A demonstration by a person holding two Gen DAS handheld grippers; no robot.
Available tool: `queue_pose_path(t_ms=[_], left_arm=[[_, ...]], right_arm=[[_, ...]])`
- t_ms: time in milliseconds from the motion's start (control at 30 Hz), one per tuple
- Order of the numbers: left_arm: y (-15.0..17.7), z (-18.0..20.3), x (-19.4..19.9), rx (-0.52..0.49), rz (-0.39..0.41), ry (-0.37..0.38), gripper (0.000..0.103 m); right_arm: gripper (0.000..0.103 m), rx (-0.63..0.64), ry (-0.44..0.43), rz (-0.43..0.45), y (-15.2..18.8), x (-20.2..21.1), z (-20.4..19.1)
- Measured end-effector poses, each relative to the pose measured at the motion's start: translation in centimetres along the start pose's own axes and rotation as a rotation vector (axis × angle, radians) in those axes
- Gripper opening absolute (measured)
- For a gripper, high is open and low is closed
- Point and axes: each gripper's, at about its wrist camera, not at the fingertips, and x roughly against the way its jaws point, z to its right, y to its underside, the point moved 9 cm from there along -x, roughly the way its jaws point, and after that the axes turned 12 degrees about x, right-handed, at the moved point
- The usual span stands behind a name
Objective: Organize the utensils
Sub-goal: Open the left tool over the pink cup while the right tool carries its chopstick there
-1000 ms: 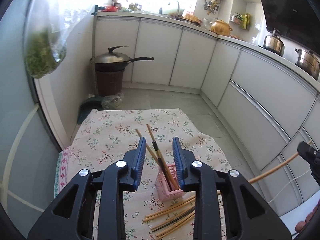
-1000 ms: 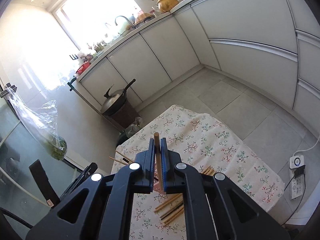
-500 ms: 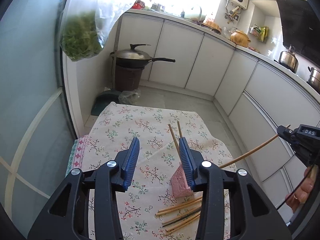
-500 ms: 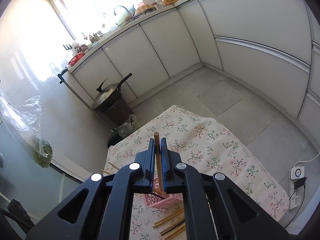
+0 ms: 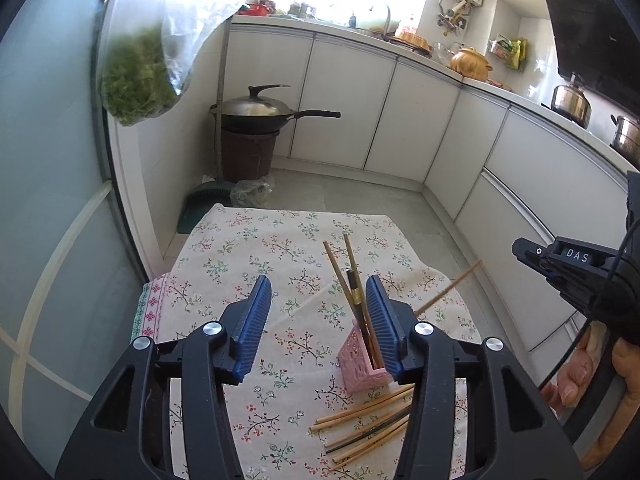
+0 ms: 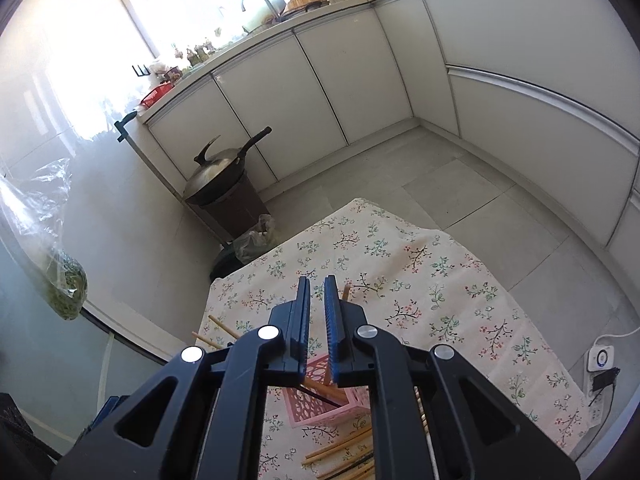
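A pink perforated holder (image 5: 362, 364) stands on the floral tablecloth (image 5: 256, 256) with several chopsticks (image 5: 346, 276) leaning in it. It also shows in the right wrist view (image 6: 324, 402). My left gripper (image 5: 318, 316) is open and empty, just above and left of the holder. My right gripper (image 6: 317, 316) hangs over the holder with its jaws slightly apart and nothing between them. A chopstick (image 6: 345, 293) juts up from the holder just right of the jaws. More loose chopsticks (image 5: 366, 424) lie on the cloth in front of the holder.
A lidded wok (image 5: 256, 110) sits on a brown bin by the cabinets. A bag of greens (image 5: 136, 80) hangs at the left by the glass door. White cabinets (image 6: 360, 72) line the back and right. A power strip (image 6: 600, 358) lies on the floor at the right.
My right gripper has let go of the chopstick it held, which now leans in the holder. The left gripper has opened wider and shifted left of the holder.
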Motion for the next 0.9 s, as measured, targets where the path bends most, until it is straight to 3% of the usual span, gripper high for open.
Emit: queue_pose_path(t_ms=[200, 267, 333, 667, 833, 900], left_arm=[[1.1, 1.5, -0.1, -0.050, 0.002, 0.002, 0.053], [1.5, 2.1, 0.0, -0.070, 0.001, 0.006, 0.057], [2.0, 2.8, 0.3, -0.095, 0.007, 0.010, 0.061], [4.2, 4.4, 0.0, -0.186, 0.005, 0.000, 0.077], [5.3, 5.1, 0.2, -0.205, 0.001, 0.006, 0.096], [5.8, 5.6, 0.0, -0.226, -0.011, 0.009, 0.096]], right_arm=[[0.010, 0.057, 0.026, -0.006, 2.3, 1.8, -0.1], [0.018, 0.072, 0.035, -0.009, 3.3, 2.3, 0.0], [0.033, 0.092, 0.052, -0.003, 4.2, 2.9, 0.2], [0.050, 0.065, 0.103, -0.032, 8.3, 4.7, 3.5], [0.070, 0.017, 0.150, -0.051, 10.0, 5.0, 6.0], [0.078, -0.002, 0.158, -0.059, 10.6, 5.0, 6.9]])
